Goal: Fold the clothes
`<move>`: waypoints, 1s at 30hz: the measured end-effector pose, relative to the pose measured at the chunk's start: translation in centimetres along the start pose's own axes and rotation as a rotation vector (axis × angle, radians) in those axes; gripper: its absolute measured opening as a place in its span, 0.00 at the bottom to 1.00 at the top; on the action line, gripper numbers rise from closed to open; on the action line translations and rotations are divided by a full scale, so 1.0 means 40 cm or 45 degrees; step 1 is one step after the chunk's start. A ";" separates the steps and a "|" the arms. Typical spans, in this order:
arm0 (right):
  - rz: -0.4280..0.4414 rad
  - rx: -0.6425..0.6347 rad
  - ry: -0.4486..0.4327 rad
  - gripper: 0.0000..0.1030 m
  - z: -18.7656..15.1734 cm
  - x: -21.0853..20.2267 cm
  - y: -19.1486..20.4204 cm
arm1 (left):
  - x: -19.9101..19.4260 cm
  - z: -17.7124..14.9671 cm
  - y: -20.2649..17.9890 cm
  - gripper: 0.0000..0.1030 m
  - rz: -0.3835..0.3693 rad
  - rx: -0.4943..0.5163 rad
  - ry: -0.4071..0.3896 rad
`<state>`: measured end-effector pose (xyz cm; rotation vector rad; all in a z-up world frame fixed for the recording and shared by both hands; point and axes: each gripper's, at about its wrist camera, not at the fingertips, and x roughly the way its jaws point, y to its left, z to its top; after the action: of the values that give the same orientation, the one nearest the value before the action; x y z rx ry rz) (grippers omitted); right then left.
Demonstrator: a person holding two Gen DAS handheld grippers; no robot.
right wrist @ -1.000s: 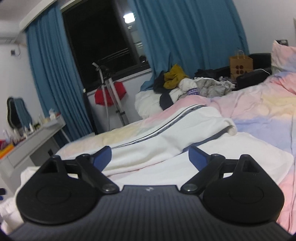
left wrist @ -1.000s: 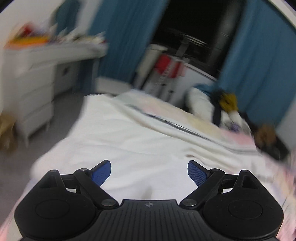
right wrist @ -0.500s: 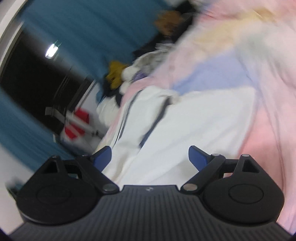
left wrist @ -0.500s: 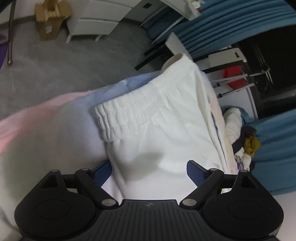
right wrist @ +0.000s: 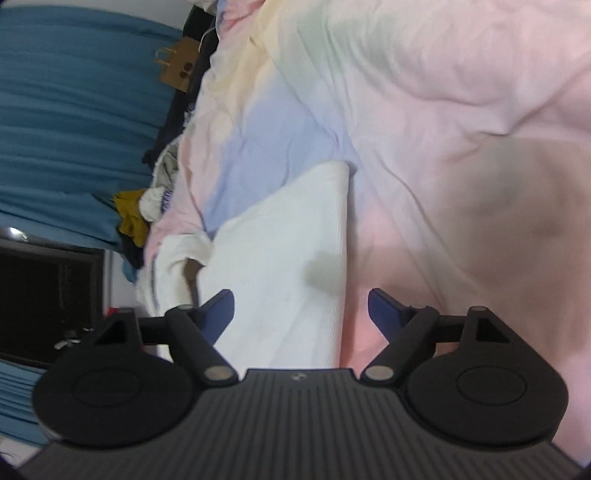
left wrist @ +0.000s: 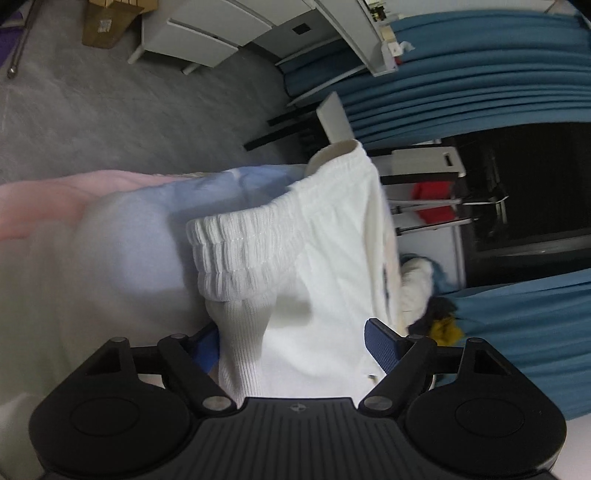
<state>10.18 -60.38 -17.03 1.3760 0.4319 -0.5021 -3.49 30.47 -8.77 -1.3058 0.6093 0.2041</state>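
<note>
White ribbed trousers (left wrist: 306, 280) lie on the pastel duvet (left wrist: 92, 258); their elastic waistband (left wrist: 236, 258) faces the left wrist view. My left gripper (left wrist: 291, 345) is open, its blue fingers (left wrist: 380, 343) on either side of the waistband corner, with cloth between the jaws. In the right wrist view the same white garment (right wrist: 288, 266) lies flat with its straight edge between the fingers. My right gripper (right wrist: 301, 308) is open over that edge, its left finger (right wrist: 219, 308) above the cloth and the right one above the duvet (right wrist: 461, 147).
A pile of other clothes (right wrist: 144, 206) lies at the far end of the bed by blue curtains (right wrist: 55, 110). A brown paper bag (right wrist: 177, 70) stands there. White drawers (left wrist: 207, 33), a cardboard box (left wrist: 107, 18) and grey floor (left wrist: 129, 110) lie beyond the bed edge.
Both grippers have rolled onto their sides and dropped close to the white garment. The left one now has the waistband corner between its open fingers; the right one straddles the garment's edge.
</note>
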 end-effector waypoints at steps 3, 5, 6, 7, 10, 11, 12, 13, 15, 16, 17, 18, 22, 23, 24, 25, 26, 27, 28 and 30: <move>0.035 -0.069 -0.028 0.80 0.001 0.016 0.023 | 0.015 -0.002 -0.009 0.79 -0.034 -0.012 0.003; 0.059 -0.116 -0.047 0.80 0.002 0.027 0.038 | 0.028 0.004 -0.011 0.79 -0.059 -0.032 0.002; 0.070 -0.139 -0.057 0.79 0.002 0.032 0.046 | 0.026 0.005 -0.004 0.79 -0.072 -0.055 0.003; 0.082 -0.162 -0.066 0.71 0.003 0.038 0.054 | 0.025 0.007 0.004 0.79 -0.081 -0.072 0.004; 0.117 -0.231 -0.095 0.63 0.004 0.054 0.077 | 0.022 0.011 0.022 0.79 -0.111 -0.108 0.009; 0.129 -0.254 -0.104 0.62 0.004 0.059 0.085 | 0.022 0.012 0.027 0.79 -0.125 -0.109 0.012; 0.140 -0.277 -0.113 0.62 0.005 0.064 0.092 | 0.025 0.013 0.028 0.79 -0.123 -0.107 0.015; 0.152 -0.300 -0.123 0.61 0.005 0.070 0.100 | 0.029 0.014 0.029 0.79 -0.120 -0.105 0.017; 0.162 -0.341 -0.139 0.57 0.006 0.081 0.113 | 0.037 0.014 0.026 0.72 -0.078 -0.095 0.009; 0.116 -0.339 -0.135 0.52 0.008 0.088 0.108 | 0.043 0.014 0.023 0.69 -0.060 -0.088 0.007; 0.063 -0.331 -0.117 0.46 0.009 0.100 0.097 | 0.046 0.013 0.017 0.68 -0.055 -0.068 0.009; 0.018 -0.324 -0.103 0.45 0.011 0.108 0.087 | 0.048 0.011 0.011 0.67 -0.052 -0.049 0.012; -0.052 -0.289 -0.117 0.31 0.023 0.102 0.055 | 0.063 0.005 -0.002 0.65 0.001 -0.012 0.043; -0.054 -0.277 -0.123 0.24 0.024 0.102 0.051 | 0.070 0.004 -0.004 0.60 0.023 -0.010 0.054; -0.053 -0.267 -0.121 0.18 0.021 0.103 0.048 | 0.076 0.004 -0.006 0.59 0.045 -0.009 0.065; -0.055 -0.268 -0.122 0.10 0.019 0.098 0.049 | 0.079 0.003 -0.006 0.55 0.052 -0.010 0.068; -0.057 -0.279 -0.132 0.08 0.017 0.093 0.055 | 0.082 0.002 -0.006 0.45 0.057 -0.010 0.069; -0.057 -0.295 -0.150 0.07 0.015 0.086 0.061 | 0.085 0.001 -0.006 0.37 0.063 -0.011 0.071; -0.053 -0.303 -0.173 0.06 0.013 0.077 0.066 | 0.088 0.000 -0.006 0.21 0.069 -0.012 0.073; -0.035 -0.313 -0.217 0.06 0.011 0.061 0.078 | 0.085 0.001 -0.003 0.11 0.073 -0.011 0.066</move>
<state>13.96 -60.65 -15.80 1.0825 0.3609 -0.5648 -0.60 29.81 -10.48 -1.3067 0.6912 0.2204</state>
